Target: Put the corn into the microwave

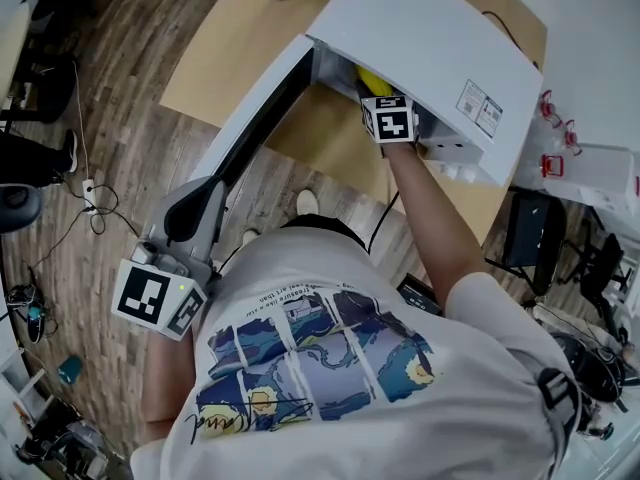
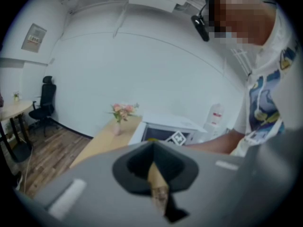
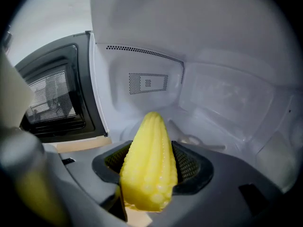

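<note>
**Corn at the microwave mouth, held in the right gripper**

1. Table (image 1: 215, 58): wooden top carrying the microwave.
2. Microwave (image 1: 430, 38): white, standing on the table. Its cavity holds only the corn's leading end and the tip of the right gripper.
3. Microwave door (image 1: 262, 108): swung fully open at the microwave's left side, with the dark mesh window facing outward.
4. Left gripper (image 2: 154, 174): in front of the microwave and well apart from it, beyond the door's free edge. Its jaws are drawn together with nothing between them.
5. Right gripper (image 3: 151, 163): reaching in through the microwave's opening. Its jaws are clamped on the corn, one ribbed pad against each flank.
6. Corn (image 3: 149, 141): yellow cob whose long axis runs along the jaws. The tapered tip points into the microwave toward its back wall, and the blunt end faces the gripper body. Whether it touches the cavity floor cannot be told.
7. Flower vase (image 2: 120, 115): pink blooms, on the table to the left of the microwave.
</note>
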Demonstrator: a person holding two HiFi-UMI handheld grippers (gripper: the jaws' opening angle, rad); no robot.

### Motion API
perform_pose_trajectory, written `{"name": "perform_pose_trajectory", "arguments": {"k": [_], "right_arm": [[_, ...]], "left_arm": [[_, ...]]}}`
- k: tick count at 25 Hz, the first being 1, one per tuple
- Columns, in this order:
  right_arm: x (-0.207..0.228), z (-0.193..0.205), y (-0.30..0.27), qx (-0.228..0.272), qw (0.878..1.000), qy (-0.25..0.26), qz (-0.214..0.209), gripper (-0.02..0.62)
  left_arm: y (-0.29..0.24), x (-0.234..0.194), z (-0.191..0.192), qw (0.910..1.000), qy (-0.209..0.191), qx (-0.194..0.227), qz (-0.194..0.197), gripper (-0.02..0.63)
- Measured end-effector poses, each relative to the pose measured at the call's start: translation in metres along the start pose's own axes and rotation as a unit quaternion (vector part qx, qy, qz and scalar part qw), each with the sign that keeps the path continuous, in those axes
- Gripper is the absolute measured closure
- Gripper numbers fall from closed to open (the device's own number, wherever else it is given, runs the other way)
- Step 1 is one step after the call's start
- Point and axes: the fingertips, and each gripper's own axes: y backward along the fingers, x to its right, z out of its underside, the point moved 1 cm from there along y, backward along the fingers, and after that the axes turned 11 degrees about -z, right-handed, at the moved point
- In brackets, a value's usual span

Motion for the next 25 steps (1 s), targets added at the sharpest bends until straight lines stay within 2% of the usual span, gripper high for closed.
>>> {"name": "perform_pose_trajectory", "arguments": {"k": [12,25], "right_arm": [[0.003,0.005,0.007,-0.012,1.0,0.011,-0.009,0.339],[-0.017,0.011,0.06,0.018,0.999,-0.015,0.028,0.336]], "left_arm": [[0.019,-0.007,0.005,1.0,0.0,-0.002,0.001,0.597],[0.044,-0.012,0.016,0.9992,-0.005,0.005,0.04,0.597]]}}
